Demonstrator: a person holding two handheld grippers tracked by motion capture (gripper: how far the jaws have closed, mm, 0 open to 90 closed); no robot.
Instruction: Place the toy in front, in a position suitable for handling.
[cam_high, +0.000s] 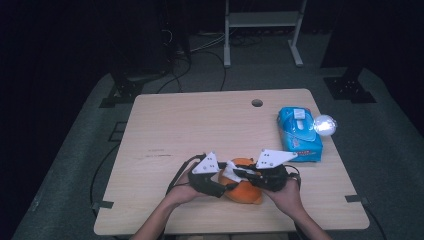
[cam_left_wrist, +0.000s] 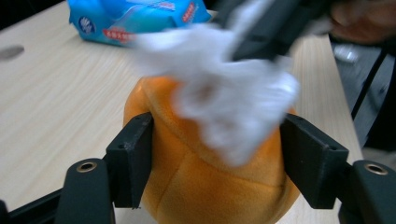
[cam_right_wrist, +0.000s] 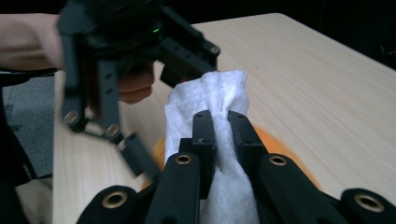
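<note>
An orange plush ball (cam_high: 243, 190) (cam_left_wrist: 205, 186) rests near the table's front edge. My left gripper (cam_high: 225, 186) (cam_left_wrist: 215, 154) is shut on it, one jaw pressed to each side. A white tissue (cam_high: 231, 169) (cam_left_wrist: 224, 102) (cam_right_wrist: 219, 140) lies over the top of the ball. My right gripper (cam_high: 245, 173) (cam_right_wrist: 220, 122) is shut on this tissue, which bulges out beyond its fingertips and hangs down between the jaws. A sliver of the orange ball (cam_right_wrist: 289, 156) peeks out beside the right jaws. The tissue is blurred in the left gripper view.
A blue pack of wipes (cam_high: 299, 134) (cam_left_wrist: 135, 18) lies at the table's right side, with a bright glare spot (cam_high: 325, 125) beside it. A round cable hole (cam_high: 257, 103) sits near the far edge of the wooden table (cam_high: 190, 130). Metal frame legs (cam_high: 260, 30) stand behind.
</note>
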